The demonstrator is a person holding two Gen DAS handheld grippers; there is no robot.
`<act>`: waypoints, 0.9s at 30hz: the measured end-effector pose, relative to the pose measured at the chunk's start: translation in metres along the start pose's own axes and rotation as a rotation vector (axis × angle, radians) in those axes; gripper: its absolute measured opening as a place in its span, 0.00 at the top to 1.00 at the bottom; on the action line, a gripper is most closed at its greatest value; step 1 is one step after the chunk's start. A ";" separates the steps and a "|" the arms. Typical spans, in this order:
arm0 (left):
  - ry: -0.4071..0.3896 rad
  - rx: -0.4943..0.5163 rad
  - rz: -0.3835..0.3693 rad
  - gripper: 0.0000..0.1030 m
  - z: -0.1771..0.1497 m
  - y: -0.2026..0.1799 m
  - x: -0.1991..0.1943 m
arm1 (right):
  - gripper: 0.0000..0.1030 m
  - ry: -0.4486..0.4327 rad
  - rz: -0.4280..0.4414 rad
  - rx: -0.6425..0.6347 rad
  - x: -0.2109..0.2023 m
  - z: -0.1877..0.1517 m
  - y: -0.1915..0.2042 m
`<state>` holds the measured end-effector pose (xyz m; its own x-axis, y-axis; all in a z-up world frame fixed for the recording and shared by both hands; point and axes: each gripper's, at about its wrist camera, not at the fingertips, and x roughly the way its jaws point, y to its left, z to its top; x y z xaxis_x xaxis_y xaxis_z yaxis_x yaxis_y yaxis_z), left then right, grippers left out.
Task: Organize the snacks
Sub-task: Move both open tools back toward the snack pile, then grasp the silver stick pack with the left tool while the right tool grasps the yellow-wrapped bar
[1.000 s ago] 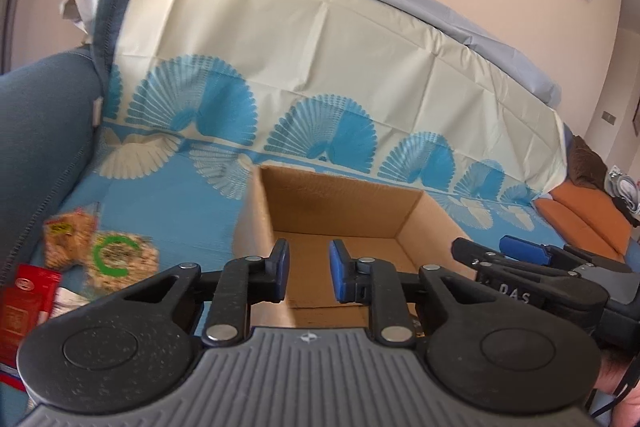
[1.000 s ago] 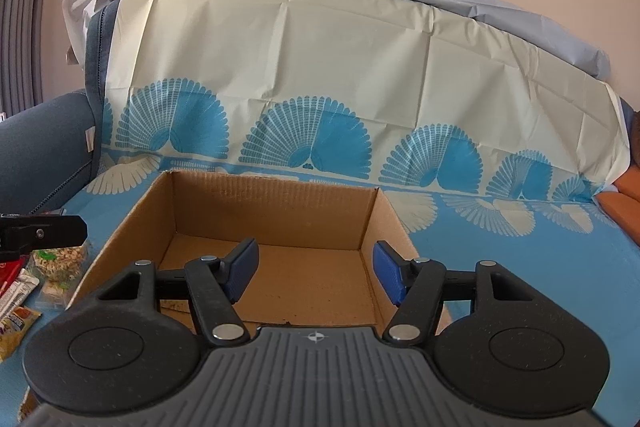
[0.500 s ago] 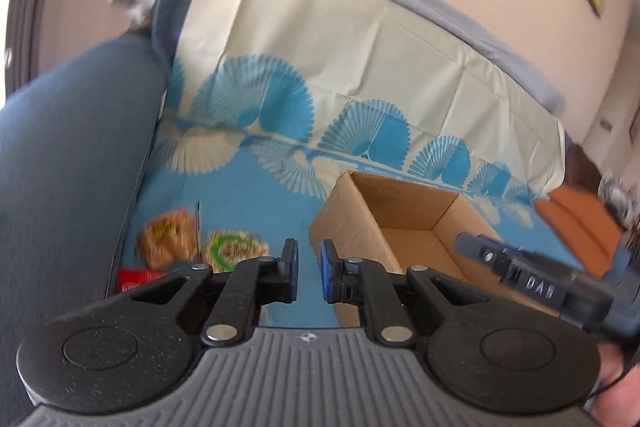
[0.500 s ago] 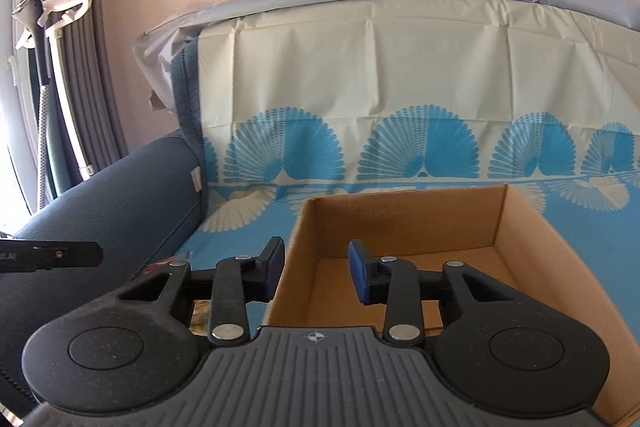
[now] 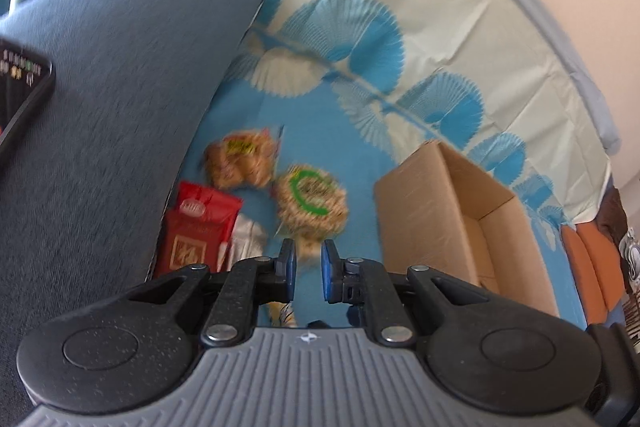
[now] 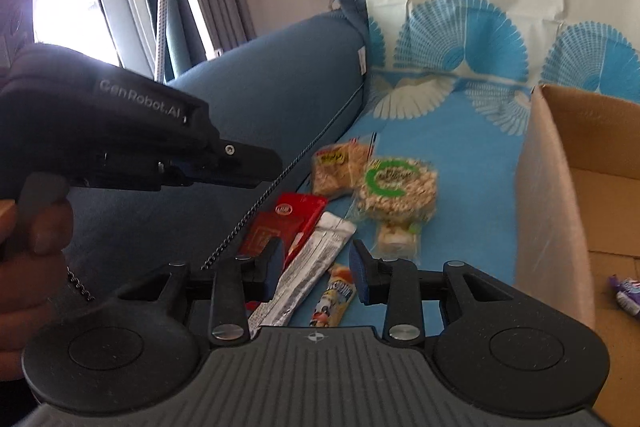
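Note:
Several snack packs lie on the blue cloth left of a cardboard box (image 5: 448, 211) (image 6: 560, 187). A round green-labelled pack (image 5: 312, 203) (image 6: 396, 187), a yellow-labelled bag (image 5: 240, 159) (image 6: 336, 163), a red pack (image 5: 196, 227) (image 6: 288, 223), a silver-white stick pack (image 6: 308, 271) and a small yellow pack (image 6: 332, 301) show. My left gripper (image 5: 307, 269) is open a little and empty, above the snacks. My right gripper (image 6: 314, 275) is open and empty, over the stick pack. A purple wrapper (image 6: 626, 293) lies inside the box.
The blue sofa armrest (image 5: 120, 99) rises left of the snacks. A black phone (image 5: 20, 95) rests on it. The cloth-covered backrest (image 5: 420, 19) stands behind. The left gripper's body (image 6: 120, 143) shows in the right wrist view. Orange cushions (image 5: 596, 259) lie at the far right.
Both grippers have swung left from the box toward the snack pile. The right gripper's jaws have opened wider. The left jaws have opened slightly.

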<state>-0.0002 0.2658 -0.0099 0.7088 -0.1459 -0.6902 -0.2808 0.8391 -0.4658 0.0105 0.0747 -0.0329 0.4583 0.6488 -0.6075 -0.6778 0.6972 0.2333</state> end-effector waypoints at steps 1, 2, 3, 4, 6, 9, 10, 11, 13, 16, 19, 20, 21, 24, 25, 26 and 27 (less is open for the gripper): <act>0.023 -0.006 0.011 0.88 0.000 0.002 0.004 | 0.60 0.035 -0.007 -0.006 0.008 -0.003 0.002; 0.044 -0.009 0.023 0.88 0.000 0.003 0.008 | 0.59 0.071 -0.016 -0.012 0.015 -0.006 0.003; 0.065 -0.010 0.036 0.87 0.000 0.005 0.013 | 0.59 0.101 -0.022 -0.017 0.023 -0.009 0.004; 0.085 -0.010 0.048 0.86 -0.001 0.006 0.017 | 0.59 0.121 -0.024 -0.018 0.028 -0.012 0.005; 0.115 -0.008 0.077 0.82 -0.003 0.008 0.024 | 0.59 0.150 -0.034 -0.022 0.036 -0.014 0.006; 0.152 -0.004 0.124 0.75 -0.005 0.009 0.035 | 0.59 0.176 -0.047 -0.028 0.041 -0.015 0.002; 0.164 -0.002 0.143 0.72 -0.005 0.010 0.038 | 0.59 0.183 -0.056 -0.030 0.042 -0.015 0.000; 0.175 -0.003 0.157 0.70 -0.006 0.011 0.042 | 0.60 0.188 -0.058 -0.030 0.043 -0.015 -0.001; 0.196 -0.016 0.175 0.69 -0.007 0.012 0.050 | 0.70 0.199 -0.050 -0.022 0.043 -0.015 -0.004; 0.237 -0.018 0.206 0.67 -0.011 0.013 0.065 | 0.82 0.221 -0.049 -0.045 0.046 -0.017 -0.007; 0.269 0.013 0.244 0.65 -0.015 0.011 0.077 | 0.86 0.213 -0.040 -0.071 0.041 -0.018 -0.008; 0.273 0.022 0.253 0.63 -0.016 0.011 0.079 | 0.86 0.211 -0.038 -0.077 0.042 -0.018 -0.010; 0.277 0.028 0.261 0.60 -0.017 0.010 0.081 | 0.86 0.212 -0.039 -0.080 0.041 -0.018 -0.011; 0.285 0.033 0.277 0.58 -0.018 0.010 0.087 | 0.87 0.228 -0.051 -0.083 0.038 -0.018 -0.015; 0.286 0.037 0.285 0.57 -0.019 0.010 0.088 | 0.87 0.234 -0.049 -0.080 0.037 -0.017 -0.016; 0.288 0.041 0.292 0.57 -0.020 0.009 0.089 | 0.87 0.243 -0.045 -0.078 0.036 -0.017 -0.016; 0.293 0.045 0.296 0.57 -0.020 0.009 0.092 | 0.87 0.256 -0.039 -0.079 0.035 -0.018 -0.016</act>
<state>0.0493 0.2500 -0.0883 0.3861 -0.0321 -0.9219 -0.4116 0.8884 -0.2033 0.0273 0.0805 -0.0714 0.3317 0.5168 -0.7893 -0.7101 0.6876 0.1518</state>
